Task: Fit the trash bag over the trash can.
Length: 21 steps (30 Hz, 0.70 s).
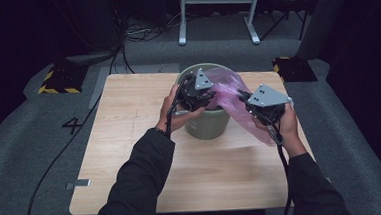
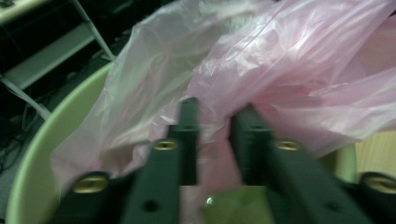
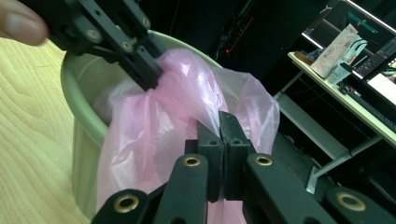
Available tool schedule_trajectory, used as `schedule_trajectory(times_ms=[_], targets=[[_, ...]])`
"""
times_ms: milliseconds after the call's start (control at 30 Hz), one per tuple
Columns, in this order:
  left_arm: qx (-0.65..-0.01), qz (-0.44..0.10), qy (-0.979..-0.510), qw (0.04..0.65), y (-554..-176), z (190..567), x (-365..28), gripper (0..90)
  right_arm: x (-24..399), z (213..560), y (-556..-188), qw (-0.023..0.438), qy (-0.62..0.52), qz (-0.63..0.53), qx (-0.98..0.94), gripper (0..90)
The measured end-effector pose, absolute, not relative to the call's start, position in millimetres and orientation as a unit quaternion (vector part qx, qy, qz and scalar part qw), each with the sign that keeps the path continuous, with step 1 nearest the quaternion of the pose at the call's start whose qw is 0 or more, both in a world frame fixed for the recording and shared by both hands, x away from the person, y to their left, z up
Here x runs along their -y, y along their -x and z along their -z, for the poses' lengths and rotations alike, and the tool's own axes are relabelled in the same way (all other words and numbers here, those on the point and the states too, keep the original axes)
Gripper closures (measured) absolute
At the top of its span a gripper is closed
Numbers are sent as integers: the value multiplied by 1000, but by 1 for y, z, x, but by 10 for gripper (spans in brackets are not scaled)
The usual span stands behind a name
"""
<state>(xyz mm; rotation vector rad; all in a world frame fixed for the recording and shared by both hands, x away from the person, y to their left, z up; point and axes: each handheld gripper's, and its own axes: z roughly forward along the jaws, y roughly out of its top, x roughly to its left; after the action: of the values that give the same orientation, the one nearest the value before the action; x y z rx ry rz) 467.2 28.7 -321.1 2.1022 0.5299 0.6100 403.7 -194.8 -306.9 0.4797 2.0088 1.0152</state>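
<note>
A pale green bin (image 1: 207, 126) stands on the wooden table (image 1: 130, 141), with a thin pink plastic bag (image 1: 227, 92) partly inside it and spilling over its right side. My left gripper (image 1: 210, 97) hangs over the bin's mouth. In the left gripper view its jaws (image 2: 214, 121) stand close together with bunched pink film (image 2: 280, 60) pinched between them above the bin rim (image 2: 56, 135). My right gripper (image 1: 243, 95) is just right of the bin. Its jaws (image 3: 219, 126) are shut on a fold of the bag (image 3: 187, 84), facing the left gripper (image 3: 152, 79).
The bin sits near the table's far edge. Behind the table are a white metal frame (image 1: 218, 15), floor cables and yellow-black striped blocks (image 1: 56, 80). The right gripper view shows a desk (image 3: 345, 51) with packets and a screen.
</note>
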Motion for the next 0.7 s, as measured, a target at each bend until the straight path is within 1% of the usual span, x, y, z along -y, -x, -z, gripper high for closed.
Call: schedule_trajectory(times_ms=[67,133,200,267,300,333,400,567,633,700], targets=[[-220,-245,-842,428,-470,322,-33,870,193,308,-403,406,-190,-404,-797,840],[-227,-245,-841,425,-471,322,-36,890,192,309,-403,404,-196,-409,-794,754],[-234,-241,-841,424,-474,323,-41,894,194,309,-402,396,-198,-417,-794,748],[-240,-242,-839,424,-475,324,-46,895,196,310,-401,387,-197,-422,-796,646],[-242,-242,-839,424,-475,325,-47,895,196,310,-400,385,-196,-423,-796,567],[-243,-243,-839,423,-476,325,-49,894,197,310,-399,387,-200,-420,-796,507],[-247,-245,-837,422,-477,326,-53,895,201,309,-395,384,-205,-423,-795,439],[-255,-247,-834,423,-478,328,-59,894,216,309,-385,370,-219,-426,-796,339],[-256,-250,-834,420,-479,330,-61,894,221,310,-382,368,-222,-421,-799,321],[-259,-248,-832,424,-479,331,-64,894,229,311,-379,350,-226,-428,-802,319]])
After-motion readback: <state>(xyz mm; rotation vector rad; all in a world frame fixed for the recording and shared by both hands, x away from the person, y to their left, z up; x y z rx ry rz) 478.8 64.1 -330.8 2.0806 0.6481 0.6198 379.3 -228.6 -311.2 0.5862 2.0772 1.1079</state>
